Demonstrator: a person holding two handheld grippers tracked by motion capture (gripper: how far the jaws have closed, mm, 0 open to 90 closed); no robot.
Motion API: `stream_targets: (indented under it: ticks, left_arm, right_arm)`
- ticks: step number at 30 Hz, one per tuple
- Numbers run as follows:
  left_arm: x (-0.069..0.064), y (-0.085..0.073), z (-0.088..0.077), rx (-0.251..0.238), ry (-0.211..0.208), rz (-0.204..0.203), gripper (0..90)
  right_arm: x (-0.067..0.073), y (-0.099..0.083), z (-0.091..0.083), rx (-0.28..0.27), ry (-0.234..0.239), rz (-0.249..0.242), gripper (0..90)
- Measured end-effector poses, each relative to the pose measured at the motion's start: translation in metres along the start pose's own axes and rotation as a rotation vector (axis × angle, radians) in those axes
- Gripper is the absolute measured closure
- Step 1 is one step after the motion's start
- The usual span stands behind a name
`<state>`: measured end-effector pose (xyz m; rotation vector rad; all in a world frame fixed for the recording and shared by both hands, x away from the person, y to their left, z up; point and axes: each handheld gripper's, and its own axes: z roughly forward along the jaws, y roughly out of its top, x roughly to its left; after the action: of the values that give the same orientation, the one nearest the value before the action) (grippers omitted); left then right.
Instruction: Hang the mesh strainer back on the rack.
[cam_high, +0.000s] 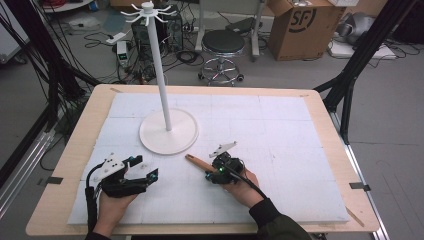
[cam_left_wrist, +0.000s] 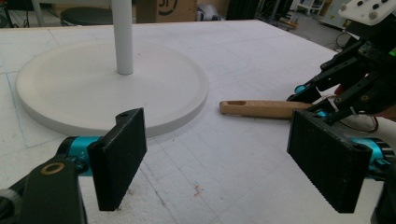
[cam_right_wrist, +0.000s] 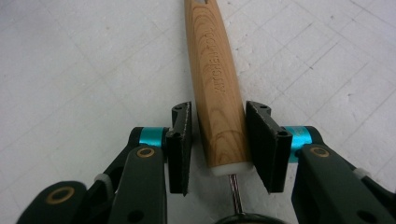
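Straddling a wooden handle (cam_right_wrist: 217, 88) at lower centre, the right tool (cam_right_wrist: 219, 144) stands unclenched, lined up to grasp; left tool (cam_left_wrist: 224, 163) released.

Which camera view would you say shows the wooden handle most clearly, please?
The right gripper view: the wooden handle lies close up between the right gripper pads, grain and engraved lettering visible. The left gripper view shows its holed end from the side; the high view shows a small brown stick.
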<state>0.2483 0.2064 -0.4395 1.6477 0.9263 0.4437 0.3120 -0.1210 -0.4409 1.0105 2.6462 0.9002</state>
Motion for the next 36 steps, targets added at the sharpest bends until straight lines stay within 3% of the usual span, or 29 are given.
stream_targets:
  ticks: [8, 23, 31, 36]
  left_arm:
    - [0.001, 0.000, 0.000, -0.003, 0.003, 0.001, 20.4]
    - [0.001, 0.000, -0.001, -0.005, 0.008, 0.002, 20.5]
    - [0.002, 0.000, -0.002, -0.007, 0.011, -0.004, 20.5]
    - [0.002, 0.000, -0.002, -0.007, 0.010, -0.005, 20.5]
  right_arm:
    - [0.001, 0.005, -0.001, 0.040, -0.010, -0.024, 68.3]
    - [-0.008, 0.008, -0.001, 0.052, 0.047, 0.019, 68.6]
    - [-0.012, 0.007, -0.004, 0.025, 0.073, 0.055, 68.6]
    - [-0.015, 0.008, -0.010, -0.035, 0.107, 0.077, 68.6]
